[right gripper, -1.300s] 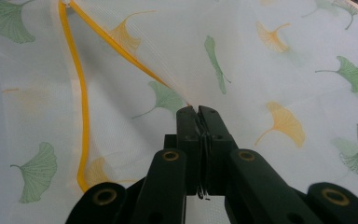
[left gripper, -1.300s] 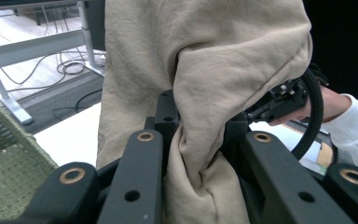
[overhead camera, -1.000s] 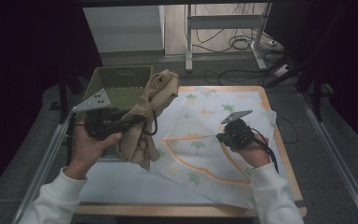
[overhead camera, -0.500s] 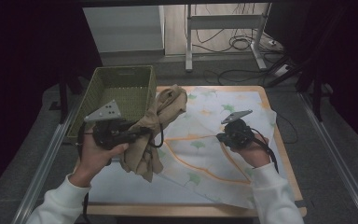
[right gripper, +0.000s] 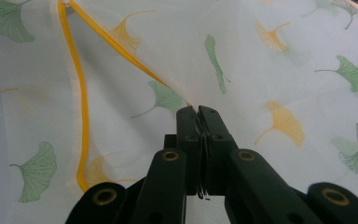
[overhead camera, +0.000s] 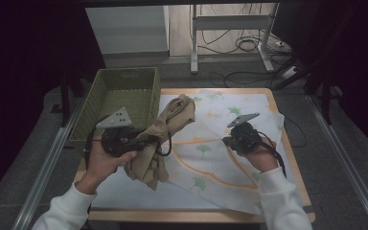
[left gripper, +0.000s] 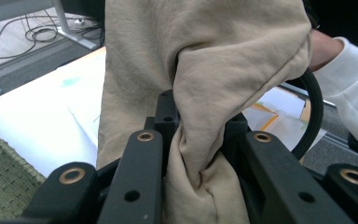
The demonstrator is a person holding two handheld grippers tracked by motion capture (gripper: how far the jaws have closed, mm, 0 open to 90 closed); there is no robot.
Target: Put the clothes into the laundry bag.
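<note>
A tan cloth (overhead camera: pixel 170 125) hangs bunched from my left gripper (overhead camera: pixel 148 142), which is shut on it just right of the basket. In the left gripper view the cloth (left gripper: pixel 205 70) fills the gap between the jaws of the left gripper (left gripper: pixel 198 122) and drapes over them. A white mesh bag (overhead camera: pixel 211 165) printed with green and yellow leaves lies spread on the table. My right gripper (overhead camera: pixel 228 140) is shut on a fold of it. In the right gripper view the closed tips of the right gripper (right gripper: pixel 198 113) pinch the mesh bag (right gripper: pixel 261 56) beside its orange trim (right gripper: pixel 81 116).
A green woven basket (overhead camera: pixel 120 74) stands at the table's far left corner. The wooden table edge (overhead camera: pixel 287 143) runs along the right. Metal rails flank the table, and cables lie on the floor behind it.
My left hand has come down and toward the near side with the tan cloth, off the basket's rim. The right hand has stayed where it was.
</note>
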